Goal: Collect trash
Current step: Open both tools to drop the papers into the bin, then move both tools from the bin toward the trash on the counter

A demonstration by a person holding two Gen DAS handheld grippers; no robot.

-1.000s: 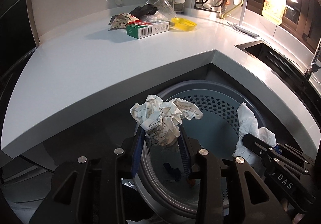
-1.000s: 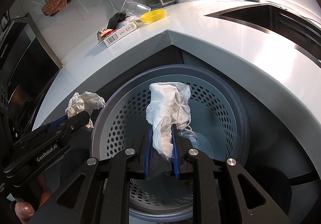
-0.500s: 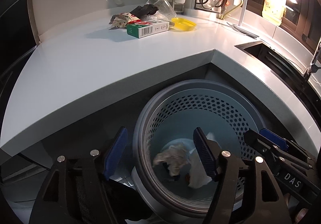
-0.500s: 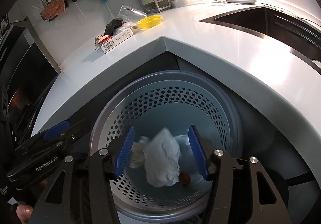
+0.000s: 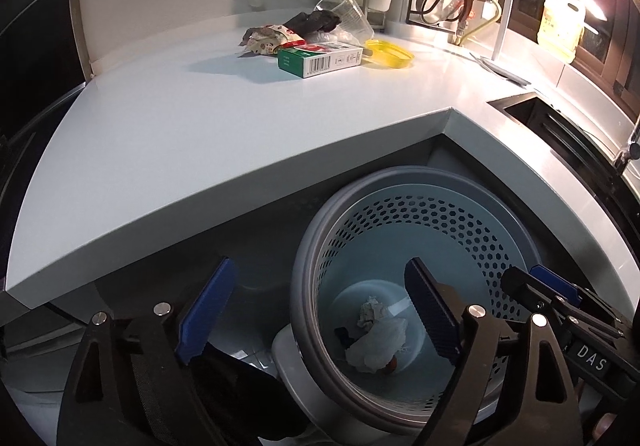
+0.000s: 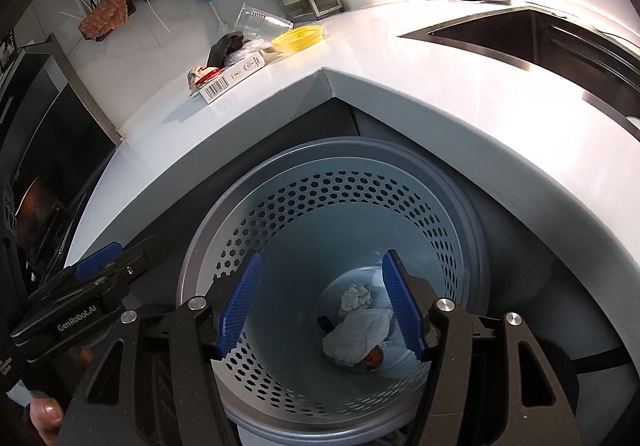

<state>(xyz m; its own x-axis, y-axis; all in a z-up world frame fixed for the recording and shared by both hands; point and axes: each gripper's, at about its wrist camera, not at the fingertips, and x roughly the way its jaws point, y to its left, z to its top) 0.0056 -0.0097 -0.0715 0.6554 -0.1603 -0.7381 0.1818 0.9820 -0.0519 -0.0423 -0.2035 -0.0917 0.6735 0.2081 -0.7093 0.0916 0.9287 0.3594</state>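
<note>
Both grippers, left gripper [image 5: 316,312] and right gripper [image 6: 320,306], just opened wide, empty (over bin [image 6: 460,206]); green carton [image 5: 320,60] lies far up-counter, long axis sideways, nearer left

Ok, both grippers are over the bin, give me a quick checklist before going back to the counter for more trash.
1. Left gripper empty: ok. Its jaws have just been opening and nothing is between them.
2. Right gripper empty: ok. Its jaws have also just been opening, with nothing between them.
3. Both paper wads inside the bin: ok. The crumpled paper and the white tissue lie on its bottom.
4. Trash left on the counter: not ok. The green box, wrapper, clear cup and yellow lid remain.
5. Path to that pile unobstructed: ok.
</note>
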